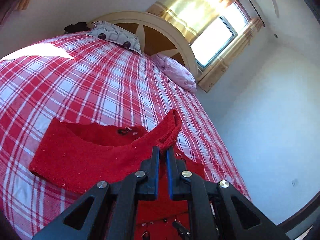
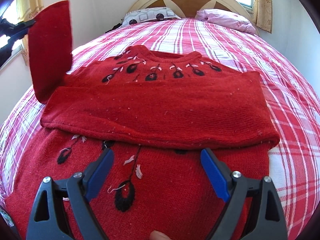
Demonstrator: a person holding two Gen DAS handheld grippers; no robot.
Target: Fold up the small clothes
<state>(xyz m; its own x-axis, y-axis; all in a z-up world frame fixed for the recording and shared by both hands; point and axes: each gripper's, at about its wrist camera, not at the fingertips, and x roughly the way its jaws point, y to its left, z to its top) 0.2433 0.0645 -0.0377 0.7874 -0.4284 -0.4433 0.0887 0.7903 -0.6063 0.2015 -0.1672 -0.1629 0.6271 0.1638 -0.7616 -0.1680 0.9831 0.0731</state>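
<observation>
Red knit sweater [image 2: 160, 108] on bed [image 2: 290, 80] — soft, limp, light | left claw [image 1: 163, 149] clamps raised sleeve cuff [image 1: 170, 138], 10 o'clock | right claw [image 2: 156, 154] gaping, empty | grip hems — knit stretches.

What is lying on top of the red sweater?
One sleeve lies folded across the red sweater, hiding part of the black embroidered flowers. What else it covers cannot be seen. The other sleeve is lifted up.
</observation>
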